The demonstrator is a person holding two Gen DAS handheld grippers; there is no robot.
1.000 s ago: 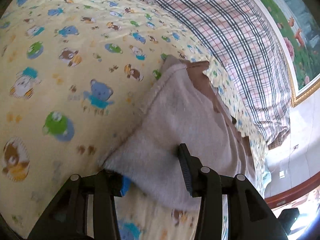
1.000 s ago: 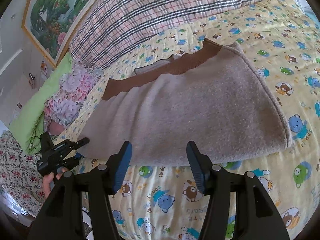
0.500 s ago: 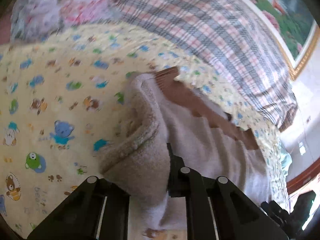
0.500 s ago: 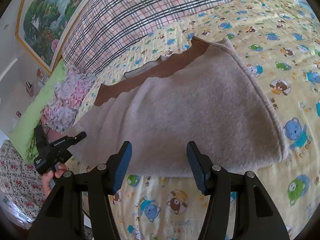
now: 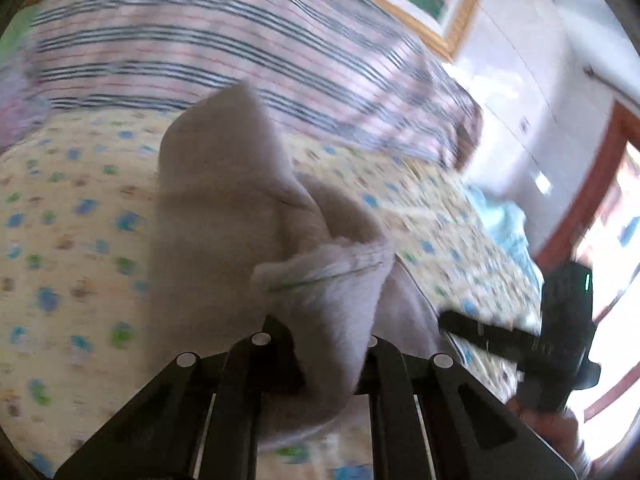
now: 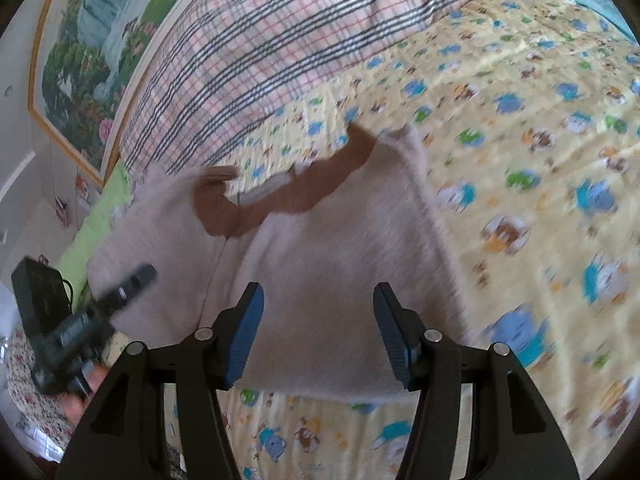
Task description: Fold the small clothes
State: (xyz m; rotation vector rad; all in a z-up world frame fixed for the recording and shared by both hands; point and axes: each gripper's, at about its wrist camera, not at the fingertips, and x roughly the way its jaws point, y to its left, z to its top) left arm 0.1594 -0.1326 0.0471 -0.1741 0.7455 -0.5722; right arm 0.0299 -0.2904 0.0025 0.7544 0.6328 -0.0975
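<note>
A small beige knit garment (image 6: 340,256) with a brown collar (image 6: 304,196) lies on the yellow cartoon-print bedsheet (image 6: 520,128). My left gripper (image 5: 326,340) is shut on the garment's left end (image 5: 320,280) and holds it lifted and bunched above the sheet. In the right wrist view the left gripper (image 6: 100,312) shows at the far left with the cloth raised and folding over. My right gripper (image 6: 318,332) is open and empty, hovering over the garment's near edge. It also shows in the left wrist view (image 5: 520,340) at the right.
A plaid pillow (image 6: 300,40) lies along the back of the bed under a framed landscape picture (image 6: 92,52). A green cloth (image 6: 92,232) lies at the left. A wooden door frame (image 5: 580,208) stands at the right of the left wrist view.
My left gripper has closed on the garment's left end and lifted it, swinging it up and toward the right. The right gripper has stayed open over the near edge.
</note>
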